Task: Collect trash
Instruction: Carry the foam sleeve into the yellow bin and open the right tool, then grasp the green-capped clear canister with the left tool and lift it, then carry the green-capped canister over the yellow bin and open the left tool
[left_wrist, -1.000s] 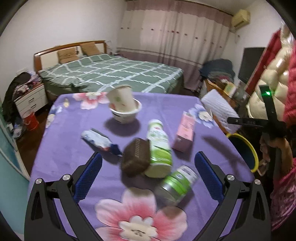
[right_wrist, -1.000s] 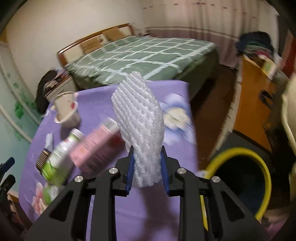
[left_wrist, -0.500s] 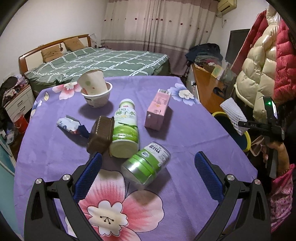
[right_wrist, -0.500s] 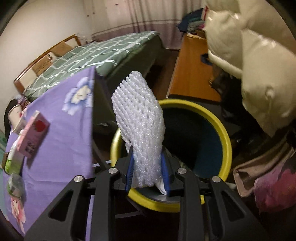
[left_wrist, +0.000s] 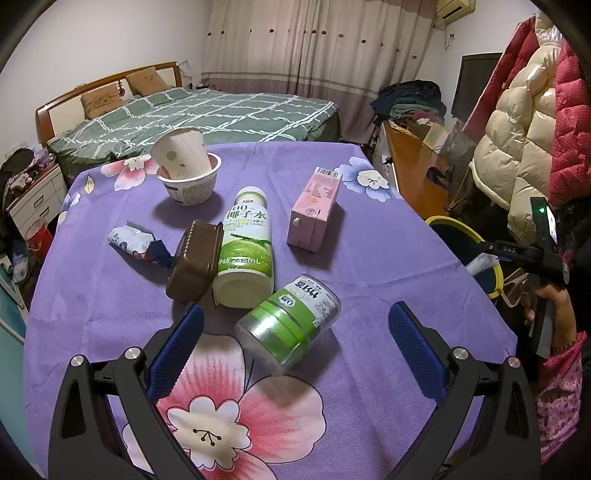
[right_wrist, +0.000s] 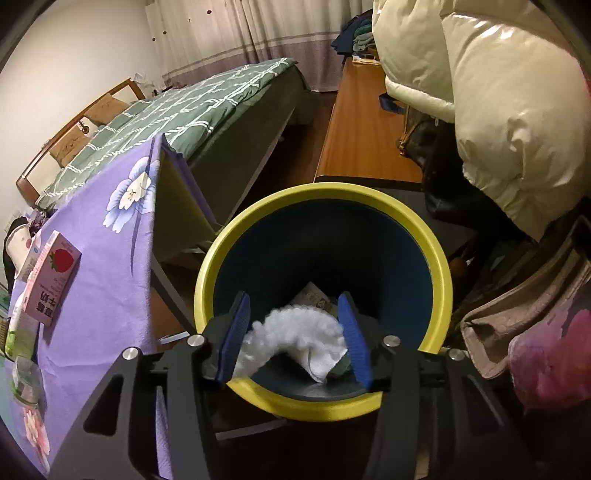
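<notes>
My right gripper (right_wrist: 293, 332) hangs over the yellow-rimmed bin (right_wrist: 436, 254), its jaws opening. The white foam net (right_wrist: 295, 332) lies loose inside the bin below the pads, not pressed by them. My left gripper (left_wrist: 295, 332) stands open above the purple table (left_wrist: 92, 295), with the green-lidded jar (left_wrist: 291, 321) lying just ahead of its fingers. Further on lie a coconut-water bottle (left_wrist: 245, 243), a brown plastic tray (left_wrist: 195, 258), a pink milk carton (left_wrist: 314, 214), a crumpled wrapper (left_wrist: 133, 242) and a paper cup in a white bowl (left_wrist: 184, 173).
The bin (left_wrist: 458, 236) stands off the table's right edge, beside a wooden desk (right_wrist: 362, 129). Puffy coats (right_wrist: 480, 92) hang right of it. A bed (left_wrist: 192, 110) stands beyond the table's far edge. A person's hand (left_wrist: 550, 310) grips the right gripper's handle.
The right gripper's jaws have parted and the foam net has dropped from between them into the bin. The left gripper has barely moved over the last half second.
</notes>
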